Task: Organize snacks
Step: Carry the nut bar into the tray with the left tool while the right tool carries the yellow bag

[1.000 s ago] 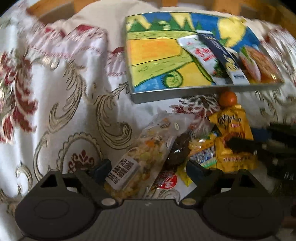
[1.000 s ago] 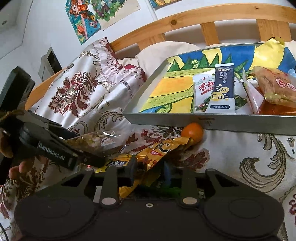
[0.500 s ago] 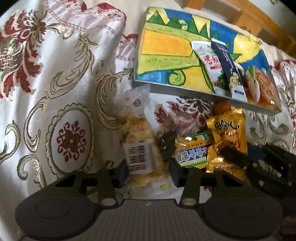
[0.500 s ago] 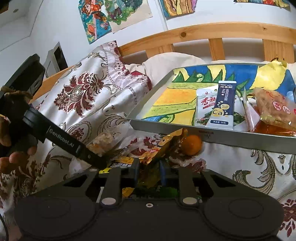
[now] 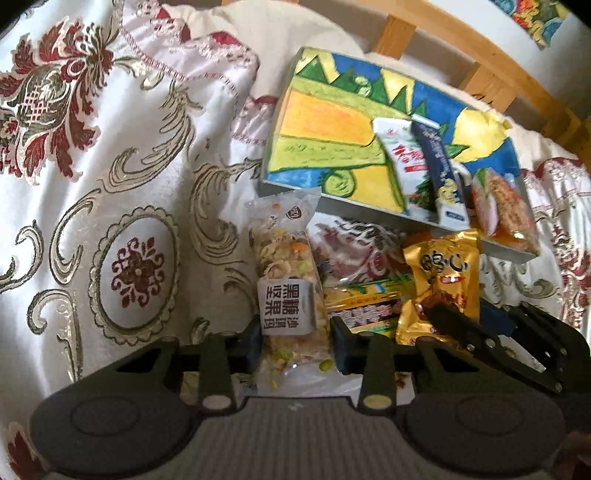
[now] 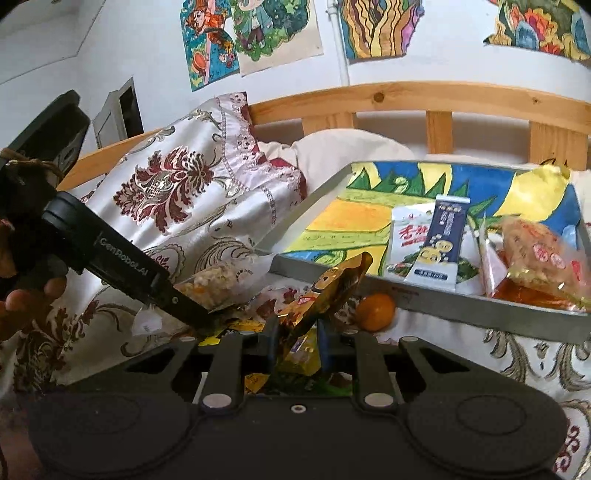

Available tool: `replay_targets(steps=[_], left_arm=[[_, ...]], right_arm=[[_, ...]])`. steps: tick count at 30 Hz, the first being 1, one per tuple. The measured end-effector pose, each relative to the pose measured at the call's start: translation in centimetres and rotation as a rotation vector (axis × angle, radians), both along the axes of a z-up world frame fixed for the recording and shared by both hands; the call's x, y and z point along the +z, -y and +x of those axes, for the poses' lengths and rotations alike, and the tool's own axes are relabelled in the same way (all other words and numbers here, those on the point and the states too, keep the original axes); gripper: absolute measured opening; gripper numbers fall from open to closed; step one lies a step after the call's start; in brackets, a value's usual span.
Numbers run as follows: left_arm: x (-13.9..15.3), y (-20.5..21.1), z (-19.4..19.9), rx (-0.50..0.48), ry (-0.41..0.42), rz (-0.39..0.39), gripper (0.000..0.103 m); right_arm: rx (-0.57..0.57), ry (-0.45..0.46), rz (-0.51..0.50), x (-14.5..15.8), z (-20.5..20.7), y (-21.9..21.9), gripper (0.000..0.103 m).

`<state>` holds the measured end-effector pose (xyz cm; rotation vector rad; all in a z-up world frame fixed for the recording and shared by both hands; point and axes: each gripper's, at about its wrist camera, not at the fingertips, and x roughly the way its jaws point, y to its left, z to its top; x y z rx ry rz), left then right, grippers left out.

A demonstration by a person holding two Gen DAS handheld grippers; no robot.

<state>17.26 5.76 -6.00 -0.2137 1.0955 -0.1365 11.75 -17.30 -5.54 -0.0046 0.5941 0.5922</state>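
My left gripper [image 5: 295, 343] is shut on a clear packet of mixed crispy snack with a grey label [image 5: 288, 284], held above the bedspread. My right gripper [image 6: 297, 339] is shut on a gold foil snack packet [image 6: 332, 291], which also shows in the left wrist view [image 5: 443, 280]. A painted metal tray [image 6: 369, 229] lies on the bed and holds a white sachet [image 6: 408, 240], a dark blue stick pack [image 6: 443, 240] and orange-red packets [image 6: 535, 258]. A small orange [image 6: 375, 312] lies in front of the tray. More small packets [image 5: 365, 302] lie under the grippers.
The floral bedspread [image 5: 129, 184] covers the bed, with a pillow [image 6: 184, 192] at the left. A wooden bed rail [image 6: 406, 99] runs behind the tray. Drawings [image 6: 251, 33] hang on the wall.
The left gripper closed on the clear snack packet and lifted it. The right gripper, shut on the gold packet, rose with it and the packet now stands upright.
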Motion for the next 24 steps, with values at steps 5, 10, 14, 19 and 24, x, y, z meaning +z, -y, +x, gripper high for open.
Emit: replay_targets(steps=[5,10,14,19,24], left_arm=[[0.9,1.0,-1.0,0.013,0.073,-0.054,0.041],[1.8,2.4,-0.5,0.014,0.149,-0.088,0.041],[2.8,4.2,1.0,-0.004,0.213,-0.074,0.041],[3.7,7.0,3.8,-0.019,0.277,-0.072,0.041],[4.0,9.9,6.9,-0.023,0.315,-0.089,0.041]], right_arm=[[-0.004,0.041,-0.007,0.6,-0.1,0.2,0.022],[-0.031,0.084,0.0,1.6,0.1,1.0,0.022],[-0.082,0.122,0.01,2.5,0.9,2.3,0.022],[-0.172,0.17,0.024,3.8,2.6,4.7,0.022],[-0.268,0.21,0.031,4.7,4.5,7.3,0.022]])
